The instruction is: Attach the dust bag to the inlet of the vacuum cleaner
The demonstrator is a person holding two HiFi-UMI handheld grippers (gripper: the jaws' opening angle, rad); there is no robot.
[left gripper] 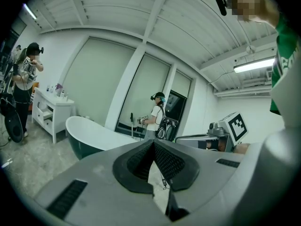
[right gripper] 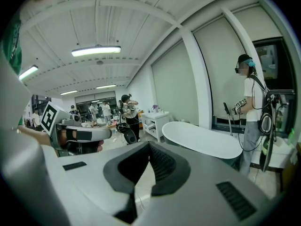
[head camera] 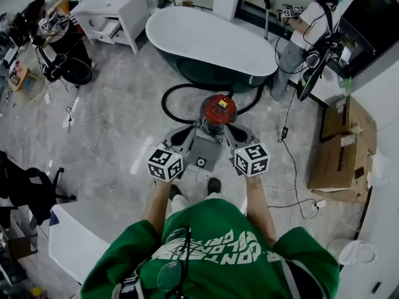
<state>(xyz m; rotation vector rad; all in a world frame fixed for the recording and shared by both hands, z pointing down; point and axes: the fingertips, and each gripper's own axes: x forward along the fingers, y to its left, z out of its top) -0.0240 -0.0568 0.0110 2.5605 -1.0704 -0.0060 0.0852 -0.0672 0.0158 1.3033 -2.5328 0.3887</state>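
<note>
Left gripper (left gripper: pixel 153 144): jaws closed tip to tip, nothing held between the black pads (left gripper: pixel 170 163); a sliver of floor shows through the gap beneath them. Beyond: white bathtub (left gripper: pixel 91 133) at left, white cabinet (left gripper: pixel 51 112) further left, a person (left gripper: pixel 156 117) standing by the window.

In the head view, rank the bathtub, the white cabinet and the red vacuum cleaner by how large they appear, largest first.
Largest: bathtub.
Next: white cabinet.
Smallest: red vacuum cleaner, though it is the nearest of the three to the camera.
</note>
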